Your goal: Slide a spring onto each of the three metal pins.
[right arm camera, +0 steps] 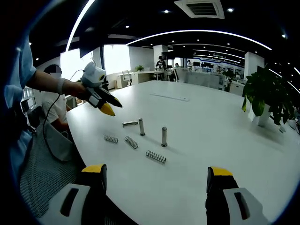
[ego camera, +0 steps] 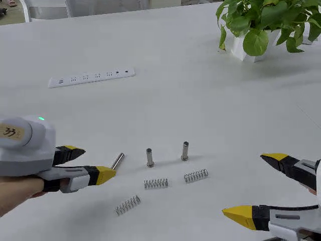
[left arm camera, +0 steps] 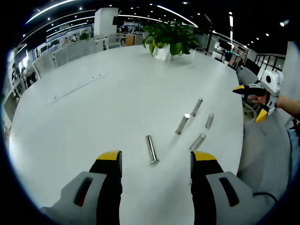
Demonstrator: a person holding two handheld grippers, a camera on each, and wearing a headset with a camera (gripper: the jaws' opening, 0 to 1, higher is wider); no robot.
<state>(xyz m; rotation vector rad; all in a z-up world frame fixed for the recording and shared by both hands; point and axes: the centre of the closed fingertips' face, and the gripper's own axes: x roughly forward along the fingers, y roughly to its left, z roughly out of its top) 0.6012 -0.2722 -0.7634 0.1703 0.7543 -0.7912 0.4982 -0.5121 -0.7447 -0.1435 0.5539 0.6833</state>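
Left gripper (ego camera: 99, 161): hovered spread wide just beside toppled pin (ego camera: 118, 160). Right gripper (ego camera: 243, 184): likewise spread, near three loose springs (ego camera: 128, 205) (ego camera: 156, 184) (ego camera: 195, 175) and two upright pins (ego camera: 149, 157) (ego camera: 184, 150).

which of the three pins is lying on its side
The leftmost pin in the head view, just off the tips of the left gripper, lies on its side. The middle pin and the right pin both stand upright.

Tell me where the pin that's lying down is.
In the head view the fallen pin lies left of the upright middle pin, just off a yellow tip of the left gripper.
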